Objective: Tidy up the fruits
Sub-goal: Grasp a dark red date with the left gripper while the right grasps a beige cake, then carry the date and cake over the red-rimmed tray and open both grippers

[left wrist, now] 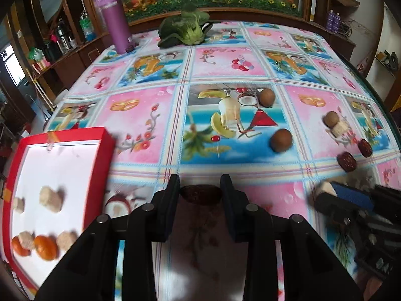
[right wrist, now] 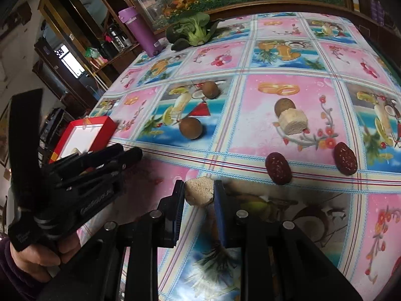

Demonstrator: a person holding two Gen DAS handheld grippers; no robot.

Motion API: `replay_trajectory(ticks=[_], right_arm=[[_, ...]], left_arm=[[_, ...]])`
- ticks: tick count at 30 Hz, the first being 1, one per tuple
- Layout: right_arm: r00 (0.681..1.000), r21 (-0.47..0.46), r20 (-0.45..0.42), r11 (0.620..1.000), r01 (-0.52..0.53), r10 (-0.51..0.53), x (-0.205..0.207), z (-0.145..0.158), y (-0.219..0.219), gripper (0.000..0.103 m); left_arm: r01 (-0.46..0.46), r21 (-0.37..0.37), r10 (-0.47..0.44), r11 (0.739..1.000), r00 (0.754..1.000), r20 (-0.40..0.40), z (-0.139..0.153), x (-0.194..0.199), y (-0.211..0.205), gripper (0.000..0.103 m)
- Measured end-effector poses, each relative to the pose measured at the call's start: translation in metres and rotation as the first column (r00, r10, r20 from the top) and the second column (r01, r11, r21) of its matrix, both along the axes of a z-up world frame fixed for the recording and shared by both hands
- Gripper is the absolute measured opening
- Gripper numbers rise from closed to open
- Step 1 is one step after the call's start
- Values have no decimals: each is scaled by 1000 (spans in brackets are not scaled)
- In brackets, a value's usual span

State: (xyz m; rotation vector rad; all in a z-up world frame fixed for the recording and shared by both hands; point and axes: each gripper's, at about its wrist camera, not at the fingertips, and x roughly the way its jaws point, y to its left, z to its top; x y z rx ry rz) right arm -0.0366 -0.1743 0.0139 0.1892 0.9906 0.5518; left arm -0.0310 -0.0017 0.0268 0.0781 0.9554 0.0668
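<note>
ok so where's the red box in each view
Left wrist view: the red box sits at the lower left, open, with pieces inside.
Right wrist view: it shows small at mid left, partly behind the left gripper.
Shared landmark: the purple bottle at the table's far edge.

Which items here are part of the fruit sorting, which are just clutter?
Job:
- red tray
- red date in left gripper
- beige chunk in right gripper
- loose dates
- brown round fruits
- oranges

Lying about:
- purple bottle
- leafy greens
</note>
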Motion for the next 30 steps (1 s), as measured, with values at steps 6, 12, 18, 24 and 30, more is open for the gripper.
replay_trajectory(ticks=[6, 12, 18, 24, 30], right_arm=[[976, 26, 216, 999, -34, 27, -22, 28, 7, 22], [911, -19, 412, 999, 37, -26, -35, 44, 5, 22], [923, -41, 378, 994, 102, -79, -25, 45, 10, 22], [915, 14, 405, 1000, -4, -2, -34, 93, 90, 22], [907, 142, 410, 975, -169, 97, -29, 161, 178, 22]], left_arm=[[17, 32, -21, 999, 994, 109, 34, -55, 4, 35], [29, 21, -33, 999, 978, 206, 63, -107, 31, 35], [11, -42, 0, 999, 970, 241, 65, -134, 83, 35], [-69, -64, 86, 996, 950, 299, 78, -152, 156, 35], [-194, -26, 187, 981, 891, 413, 137, -163, 230, 35]])
